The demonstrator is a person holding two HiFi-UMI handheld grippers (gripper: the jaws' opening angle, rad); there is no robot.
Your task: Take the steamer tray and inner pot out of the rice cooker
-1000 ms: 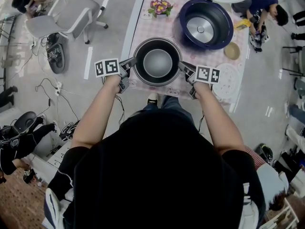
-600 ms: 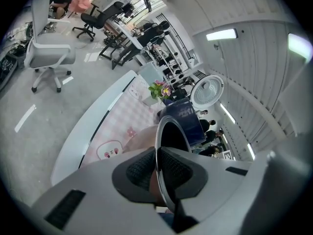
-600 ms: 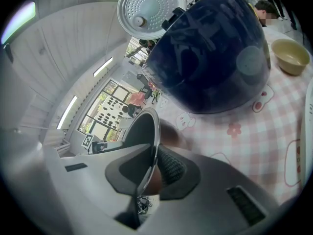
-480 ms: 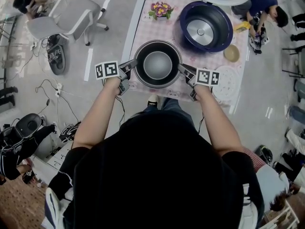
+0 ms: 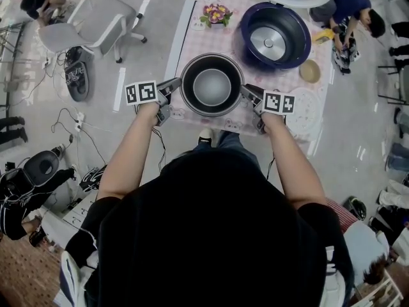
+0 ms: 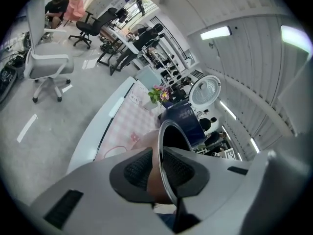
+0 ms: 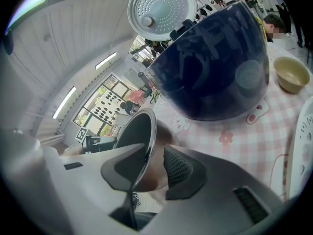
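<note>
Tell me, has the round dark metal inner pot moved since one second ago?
No. In the head view the inner pot sits at the same spot relative to the dark blue rice cooker as before.

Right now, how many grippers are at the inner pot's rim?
2. The left gripper straddles the left rim of the inner pot, the right gripper the right rim; both pairs of fingers are opening, rim between them. None seems hidden.

No legible text or labels.
</note>
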